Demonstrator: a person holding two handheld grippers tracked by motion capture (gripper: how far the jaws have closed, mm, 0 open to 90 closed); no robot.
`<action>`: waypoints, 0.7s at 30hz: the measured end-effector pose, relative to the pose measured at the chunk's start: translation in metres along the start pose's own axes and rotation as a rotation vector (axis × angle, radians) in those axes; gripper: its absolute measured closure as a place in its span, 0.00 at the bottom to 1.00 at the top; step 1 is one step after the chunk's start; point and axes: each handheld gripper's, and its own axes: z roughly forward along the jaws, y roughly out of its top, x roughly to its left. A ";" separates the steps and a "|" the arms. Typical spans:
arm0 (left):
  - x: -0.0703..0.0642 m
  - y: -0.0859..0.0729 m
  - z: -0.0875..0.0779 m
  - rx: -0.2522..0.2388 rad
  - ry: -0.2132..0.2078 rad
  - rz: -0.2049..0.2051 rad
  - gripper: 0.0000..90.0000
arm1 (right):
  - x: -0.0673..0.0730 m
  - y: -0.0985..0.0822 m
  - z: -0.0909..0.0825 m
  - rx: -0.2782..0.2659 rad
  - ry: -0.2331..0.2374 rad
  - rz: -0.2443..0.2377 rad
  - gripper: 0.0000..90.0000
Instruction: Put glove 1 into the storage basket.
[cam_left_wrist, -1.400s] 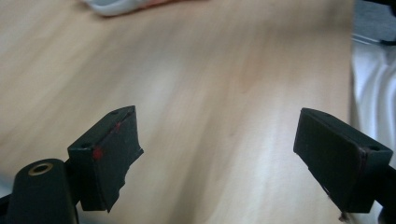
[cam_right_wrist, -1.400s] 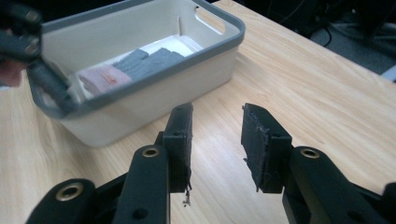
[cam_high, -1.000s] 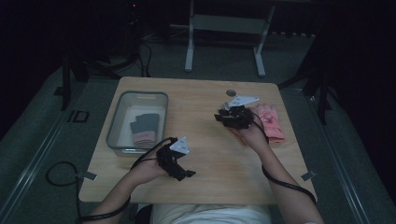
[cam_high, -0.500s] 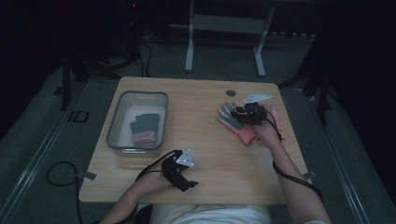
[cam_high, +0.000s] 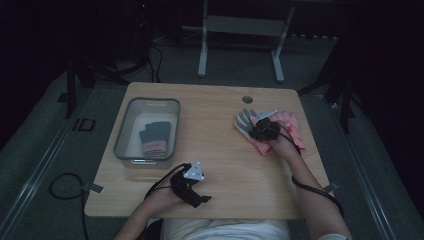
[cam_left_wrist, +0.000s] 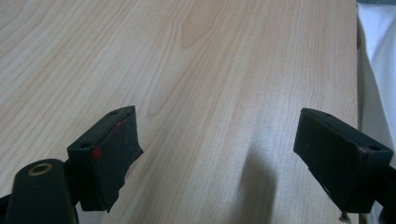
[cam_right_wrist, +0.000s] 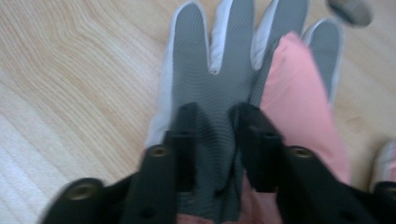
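Observation:
A grey-palmed glove (cam_high: 243, 121) lies flat at the right of the wooden table (cam_high: 220, 150), partly over a pink glove (cam_high: 290, 124). My right gripper (cam_high: 258, 128) is down on them. In the right gripper view its jaws have just been closing, and my right gripper (cam_right_wrist: 215, 126) now pinches a ridge of the grey glove (cam_right_wrist: 210, 65) by the palm, with the pink glove (cam_right_wrist: 299, 102) just right of it. My left gripper (cam_high: 200, 196) rests low near the table's front edge, and in its own view my left gripper (cam_left_wrist: 219, 140) stands open over bare wood.
A clear plastic bin (cam_high: 120, 142) stands at the table's left with a dark glove with a pink cuff (cam_high: 155, 137) inside. A round cable hole (cam_high: 247, 99) sits behind the gloves. A white garment (cam_left_wrist: 376, 70) shows past the table's front edge. Cables trail from both grippers.
My right hand has moved right and down from above the table onto the gloves. My left hand has sunk a little toward the front edge.

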 end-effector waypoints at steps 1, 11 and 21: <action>0.000 0.000 -0.001 0.002 0.004 0.001 0.15 | 0.001 0.000 0.002 0.012 0.003 0.017 0.84; -0.005 -0.003 -0.007 -0.017 0.015 0.010 0.15 | -0.002 0.004 -0.016 -0.080 0.020 0.191 0.98; -0.007 -0.002 -0.008 -0.011 0.028 0.029 0.15 | 0.038 0.042 -0.087 -0.226 -0.049 0.333 0.98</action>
